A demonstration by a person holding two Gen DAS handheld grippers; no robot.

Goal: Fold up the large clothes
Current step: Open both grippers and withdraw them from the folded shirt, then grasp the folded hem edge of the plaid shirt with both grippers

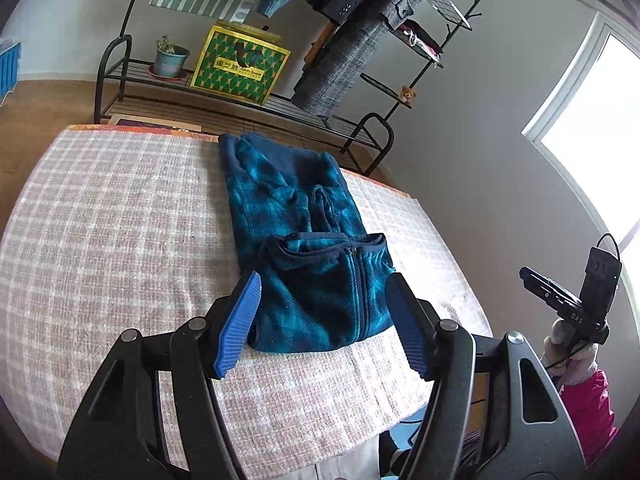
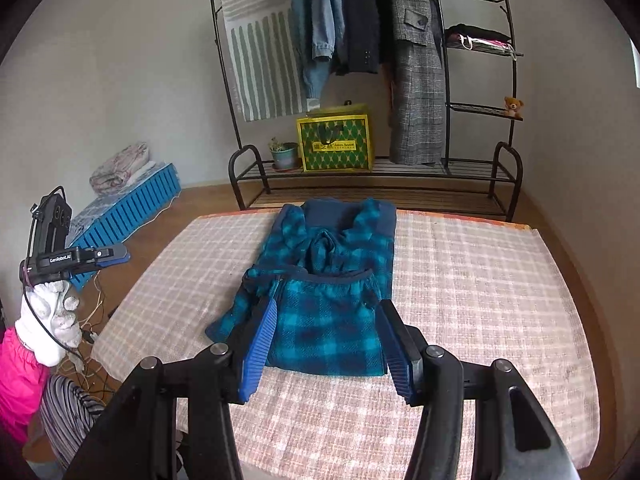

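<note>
- Lying on the table (image 2: pixel 480 280), one blue jacket (image 2: pixel 320 300) runs from the far edge toward the near edge, its near end folded over.
- The left gripper (image 1: pixel 320 320) and right gripper (image 2: pixel 324 344), two in all, are half open above it, holding nothing.
- A careless grab could pull the fold loose.

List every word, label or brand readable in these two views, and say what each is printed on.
"GenRobot.AI": on the black body of the left claw, in the right wrist view.
"DAS": on the black body of the right claw, in the left wrist view.
Yellow label on the green and yellow gift bag: characters and small lettering, too blurred to read.
</note>
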